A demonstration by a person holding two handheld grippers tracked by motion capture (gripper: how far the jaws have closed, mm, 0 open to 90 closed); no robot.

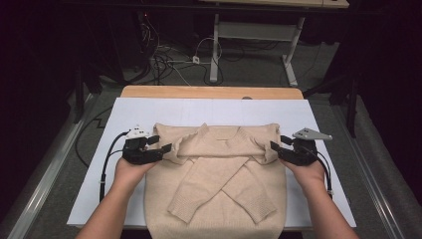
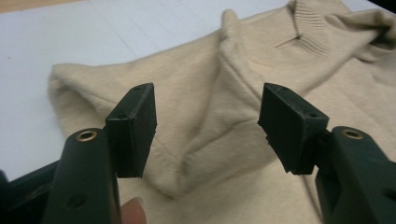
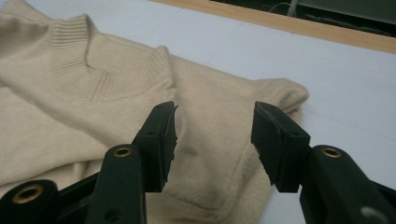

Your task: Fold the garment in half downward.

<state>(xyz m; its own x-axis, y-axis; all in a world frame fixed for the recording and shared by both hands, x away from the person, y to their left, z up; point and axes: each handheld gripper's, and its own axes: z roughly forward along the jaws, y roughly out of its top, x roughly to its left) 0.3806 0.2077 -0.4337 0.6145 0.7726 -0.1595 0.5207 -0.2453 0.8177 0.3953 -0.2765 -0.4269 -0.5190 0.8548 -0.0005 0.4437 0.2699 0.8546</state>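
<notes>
A beige knitted sweater (image 1: 219,174) lies flat on the white board (image 1: 149,107), its sleeves crossed over the chest and its collar (image 1: 224,135) toward the far edge. My left gripper (image 1: 161,143) stands open at the sweater's left shoulder, and in the left gripper view the shoulder fold (image 2: 187,140) lies beyond the parted jaws, apart from them. My right gripper (image 1: 277,143) stands open at the right shoulder; the right gripper view has the shoulder corner (image 3: 280,93) past the jaws, with nothing pinched.
The white board rests on a wooden table (image 1: 209,91) whose far edge shows beyond it. Cables (image 1: 169,62) and a desk frame (image 1: 259,35) sit on the floor behind. Bare board lies left and right of the sweater.
</notes>
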